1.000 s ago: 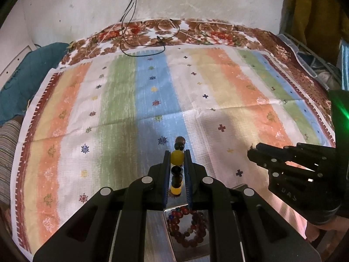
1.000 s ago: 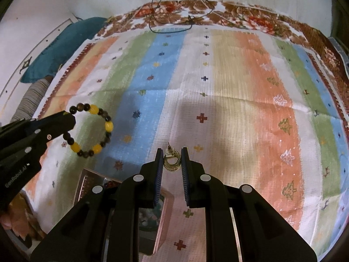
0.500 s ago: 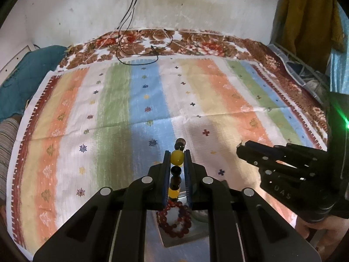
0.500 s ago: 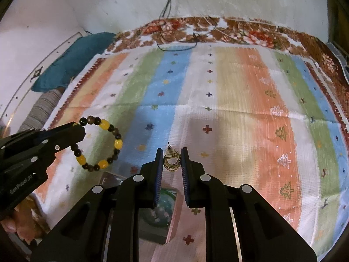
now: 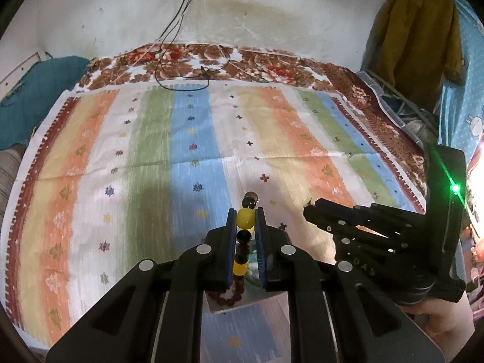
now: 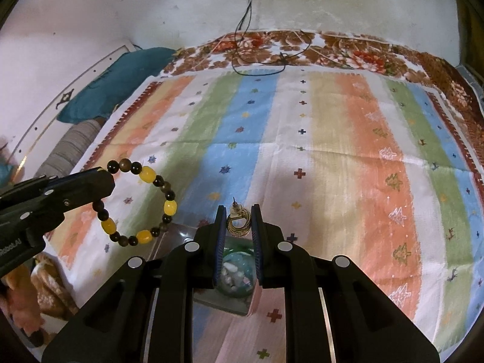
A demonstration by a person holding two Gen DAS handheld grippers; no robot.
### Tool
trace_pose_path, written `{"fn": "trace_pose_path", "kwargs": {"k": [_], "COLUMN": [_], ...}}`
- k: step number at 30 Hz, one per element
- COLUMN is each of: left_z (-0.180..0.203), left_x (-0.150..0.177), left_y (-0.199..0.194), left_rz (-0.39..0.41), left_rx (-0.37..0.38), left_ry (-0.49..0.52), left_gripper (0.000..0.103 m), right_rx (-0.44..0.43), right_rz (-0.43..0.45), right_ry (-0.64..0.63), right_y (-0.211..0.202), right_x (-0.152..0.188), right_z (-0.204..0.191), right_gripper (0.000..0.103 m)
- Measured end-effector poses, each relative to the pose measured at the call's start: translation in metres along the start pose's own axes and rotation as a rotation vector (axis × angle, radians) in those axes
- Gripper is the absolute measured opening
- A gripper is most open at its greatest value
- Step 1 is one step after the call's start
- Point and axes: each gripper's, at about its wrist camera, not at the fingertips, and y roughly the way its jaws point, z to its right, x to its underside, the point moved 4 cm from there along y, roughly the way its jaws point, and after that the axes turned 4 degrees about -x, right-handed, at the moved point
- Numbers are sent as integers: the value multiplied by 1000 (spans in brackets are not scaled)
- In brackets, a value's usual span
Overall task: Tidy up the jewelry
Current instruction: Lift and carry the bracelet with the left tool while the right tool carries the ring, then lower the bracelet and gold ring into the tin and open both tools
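We hover over a striped cloth [image 5: 187, 163] on a bed by a stained wall [image 5: 127, 15]. Our left gripper [image 5: 245, 222] pinches a bracelet [image 5: 245, 219]; the right gripper [image 6: 239, 220] clamps an earring [image 6: 239, 222].

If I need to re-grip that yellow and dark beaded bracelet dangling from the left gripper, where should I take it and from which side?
Probably the free lower arc of the yellow and dark beaded bracelet, approached from its open side facing the right gripper. The loop hangs clear of the striped cloth, pinched at one edge by the left gripper. The right gripper already holds a gold hoop earring.
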Motion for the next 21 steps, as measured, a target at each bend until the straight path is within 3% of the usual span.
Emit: {"fn": "trace_pose_path", "kwargs": {"k": [19,20,21], "left_z": [9,8,6], "left_x": [20,21,21], "left_y": [-10,-9,-9], "left_rz": [-19,-24,-25], "left_rx": [13,0,-20], "left_ry": [14,10,7], "left_gripper": [12,12,13], "right_rx": [-72,-70,-67], "right_rz": [-10,-13,-12], "right_ry": [-31,-27,-21], "right_y": [-9,-9,-10], "right_x": [20,20,21], "right_z": [-20,-19,-19], "right_gripper": [18,20,40]}}
